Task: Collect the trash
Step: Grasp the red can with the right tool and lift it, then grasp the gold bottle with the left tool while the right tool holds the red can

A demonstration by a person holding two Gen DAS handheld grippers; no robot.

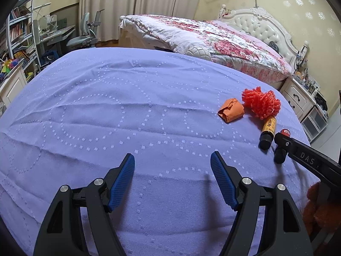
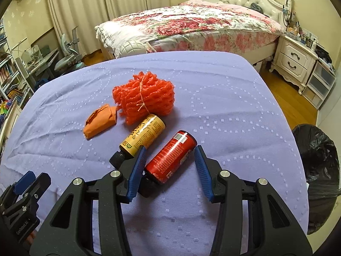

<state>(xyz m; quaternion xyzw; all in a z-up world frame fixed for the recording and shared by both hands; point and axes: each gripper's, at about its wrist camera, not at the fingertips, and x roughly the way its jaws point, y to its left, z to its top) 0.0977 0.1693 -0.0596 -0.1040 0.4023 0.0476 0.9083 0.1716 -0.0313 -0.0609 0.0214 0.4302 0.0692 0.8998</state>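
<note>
1. A table covered by a lilac cloth [image 2: 234, 111] with a pattern of small dotted squares fills most of both views. All the trash lies on it.
2. A bin lined with a black bag [image 2: 317, 166] stands just off the table's right edge, in the right wrist view.
3. The left gripper [image 1: 172, 168] hovers over a bare part of the cloth near the front edge. Its blue-padded fingers are wide apart and hold nothing.
4. The right gripper [image 2: 170, 166] sits low over the cloth toward the front right part of the table. Its fingers are spread, one on each side of the red bottle. The left pad is right at the bottle's side; the right pad stands just clear of it.
5. A bundle of orange-red foam netting [image 2: 145, 98], tied with string, lies farthest from the front edge, toward the middle of the table.
6. The red bottle [image 2: 170, 155] lies on its side between the right gripper's fingers, its dark cap pointing toward the front edge.
7. A yellow bottle [image 2: 142, 137] with a black cap lies on its side just left of the red one, its far end touching the netting.
8. A crumpled orange paper wad [image 2: 100, 123] lies just left of the netting and the yellow bottle.
</note>
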